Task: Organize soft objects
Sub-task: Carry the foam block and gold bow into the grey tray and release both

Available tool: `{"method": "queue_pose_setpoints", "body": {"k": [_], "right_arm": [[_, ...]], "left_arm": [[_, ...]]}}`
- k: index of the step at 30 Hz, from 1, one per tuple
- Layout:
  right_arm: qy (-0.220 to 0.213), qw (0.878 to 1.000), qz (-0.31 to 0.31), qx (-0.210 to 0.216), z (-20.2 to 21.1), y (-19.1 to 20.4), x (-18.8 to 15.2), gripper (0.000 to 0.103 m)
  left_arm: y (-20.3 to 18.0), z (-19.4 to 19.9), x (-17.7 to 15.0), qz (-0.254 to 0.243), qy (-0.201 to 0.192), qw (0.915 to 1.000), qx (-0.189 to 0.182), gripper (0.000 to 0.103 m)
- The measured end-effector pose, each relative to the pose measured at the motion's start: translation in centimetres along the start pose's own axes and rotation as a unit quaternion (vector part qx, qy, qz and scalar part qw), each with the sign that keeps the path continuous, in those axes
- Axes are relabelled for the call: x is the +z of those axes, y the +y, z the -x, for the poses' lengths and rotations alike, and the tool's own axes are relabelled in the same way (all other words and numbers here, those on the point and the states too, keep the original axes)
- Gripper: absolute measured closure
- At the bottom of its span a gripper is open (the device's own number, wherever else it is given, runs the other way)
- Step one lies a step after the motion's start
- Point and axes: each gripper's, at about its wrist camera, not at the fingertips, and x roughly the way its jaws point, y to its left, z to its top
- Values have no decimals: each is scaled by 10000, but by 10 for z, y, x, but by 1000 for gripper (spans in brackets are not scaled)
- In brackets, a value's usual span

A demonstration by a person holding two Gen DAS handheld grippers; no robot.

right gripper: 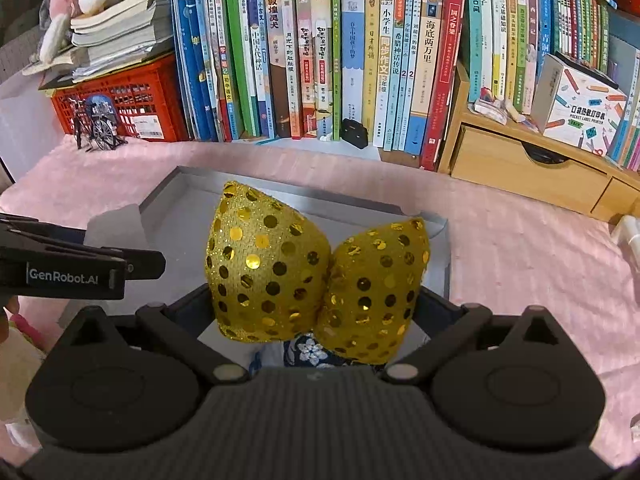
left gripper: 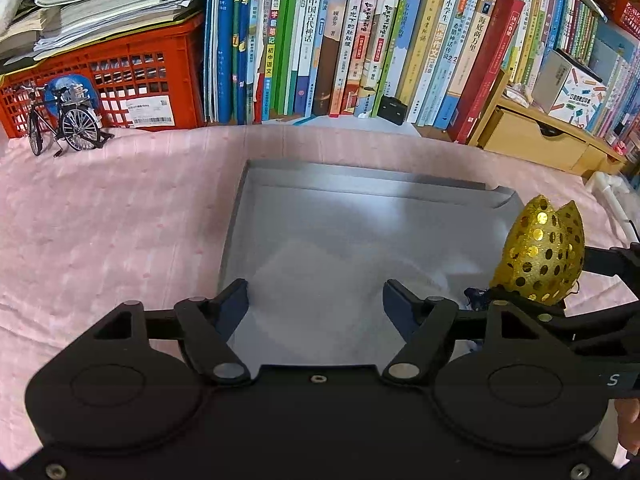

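Observation:
A gold sequinned soft bow (right gripper: 312,276) fills the middle of the right wrist view, held between the fingers of my right gripper (right gripper: 316,320), which is shut on it above a grey tray (right gripper: 168,196). A blue flowered piece (right gripper: 308,350) hangs under the bow. In the left wrist view the bow (left gripper: 540,256) shows at the right edge, beside the tray (left gripper: 360,184). My left gripper (left gripper: 316,300) is open and empty over the tray's near part. It also shows in the right wrist view (right gripper: 80,268) at the left.
The tray lies on a pink cloth (left gripper: 120,220). Behind it stand a row of books (left gripper: 340,40), a red crate (left gripper: 120,80) with stacked books, a toy bicycle (left gripper: 64,124) and a wooden drawer unit (right gripper: 532,172).

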Motion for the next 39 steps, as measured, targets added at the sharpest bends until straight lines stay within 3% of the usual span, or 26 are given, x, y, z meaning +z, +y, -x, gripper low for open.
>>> {"method": "queue_pose_setpoints", "body": {"k": [9,18,24,34,39], "right_arm": [[77,9999,80,-17,-10,2,1,0],[61,9995,319,-49,-10,7,1,0],[0,9974,712,-90,-8,22,2,0],[-208,9928,1178,-88,7,38,1,0],[-328,9922,1201,-33,16,36,0,0]], "left_arm": [[2,2,2,89,15,9998,-156,21],[4,23,12,364,-174,9958,-818,18],[-10,33,13,76,-288,9941,-1042,15],[-28,19,7,-359,-335,9980,-401,12],[-26,15,6,-357,-315,9983,-323,12]]}}
